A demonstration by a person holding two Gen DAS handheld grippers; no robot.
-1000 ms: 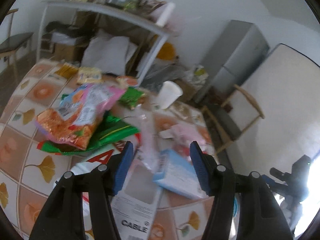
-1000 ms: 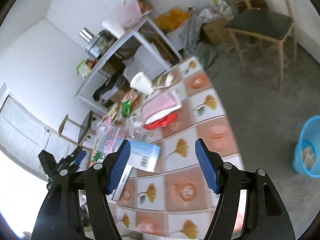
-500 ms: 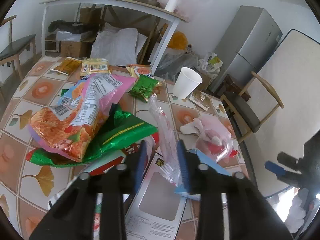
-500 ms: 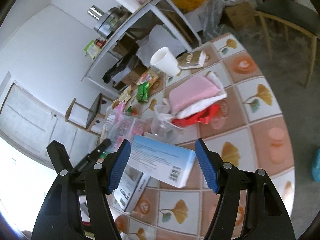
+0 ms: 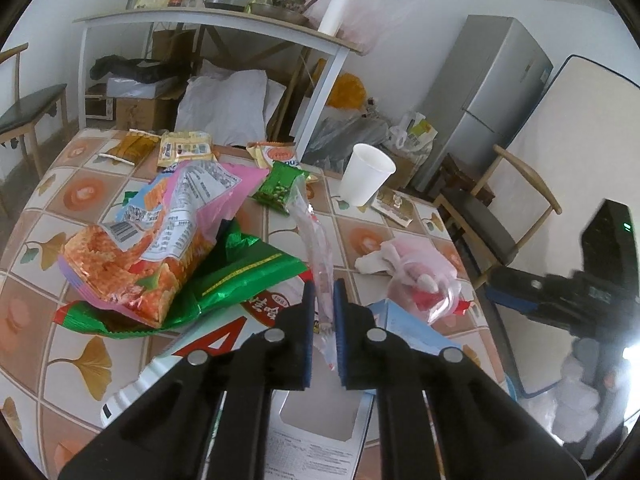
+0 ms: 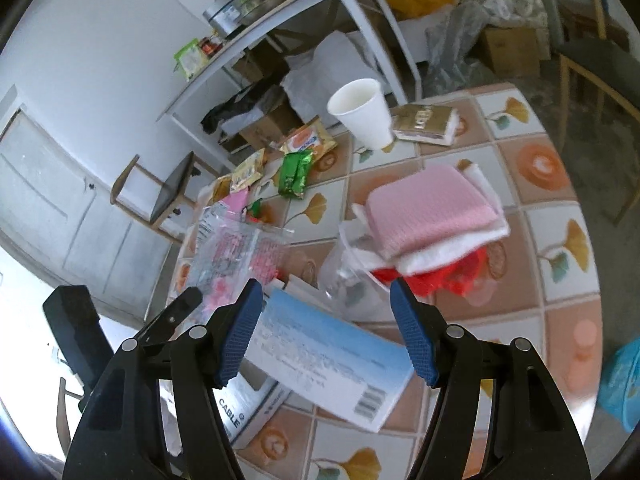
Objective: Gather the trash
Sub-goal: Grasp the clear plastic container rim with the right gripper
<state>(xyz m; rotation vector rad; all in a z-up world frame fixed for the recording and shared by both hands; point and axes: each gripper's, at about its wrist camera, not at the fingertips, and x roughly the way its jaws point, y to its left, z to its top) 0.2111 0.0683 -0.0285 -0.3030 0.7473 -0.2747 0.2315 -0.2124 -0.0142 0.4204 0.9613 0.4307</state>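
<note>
The left tool [image 5: 323, 312] is clamped on a clear plastic wrapper [image 5: 316, 240], lifting it clear of the littered desk [image 5: 80, 200] for disposal. The right tool [image 6: 326, 332] hangs wide open, empty, above a blue box [image 6: 320, 356], likely the next pickup.

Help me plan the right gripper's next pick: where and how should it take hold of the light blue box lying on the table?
Grip the light blue box across its thin thickness at the near barcode edge, coming in low from the front. It lies tilted on the CABLE box, so that edge overhangs; the right gripper is already open above it.
</note>
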